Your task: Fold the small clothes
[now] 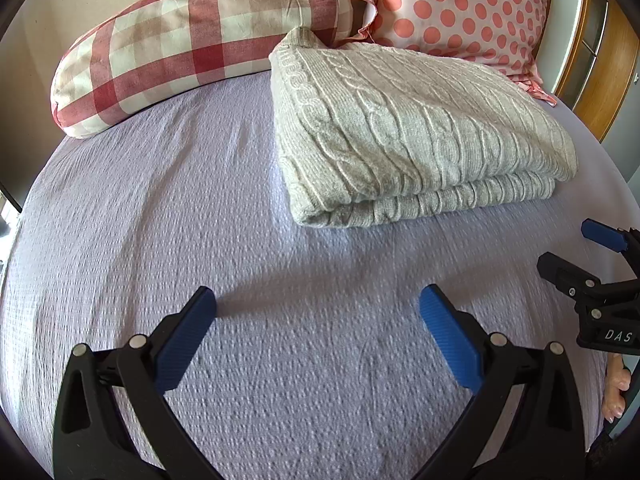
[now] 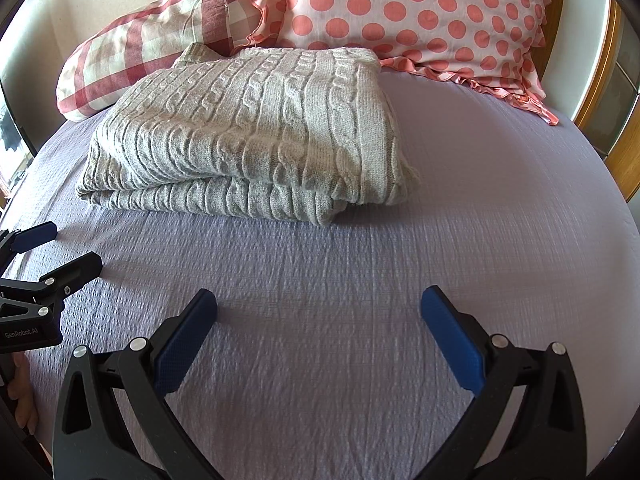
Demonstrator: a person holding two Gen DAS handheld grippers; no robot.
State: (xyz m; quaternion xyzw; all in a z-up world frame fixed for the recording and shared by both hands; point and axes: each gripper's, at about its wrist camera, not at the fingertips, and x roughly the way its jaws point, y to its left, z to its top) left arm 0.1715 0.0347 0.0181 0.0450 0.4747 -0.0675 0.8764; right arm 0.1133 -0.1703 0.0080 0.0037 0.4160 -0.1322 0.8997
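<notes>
A grey cable-knit sweater [image 1: 408, 128] lies folded in a neat stack on the lilac bedspread [image 1: 200, 216]; it also shows in the right wrist view [image 2: 256, 132]. My left gripper [image 1: 318, 300] is open and empty, hovering over the bedspread well in front of the sweater. My right gripper [image 2: 319, 300] is open and empty too, also in front of the sweater. The right gripper shows at the right edge of the left wrist view [image 1: 584, 252], and the left gripper at the left edge of the right wrist view [image 2: 60, 248].
A red checked bolster pillow [image 1: 192, 44] and a pink polka-dot pillow [image 1: 464, 4] lie at the head of the bed behind the sweater. A wooden frame [image 1: 600, 80] stands at the right. The bedspread [image 2: 480, 208] stretches right of the sweater.
</notes>
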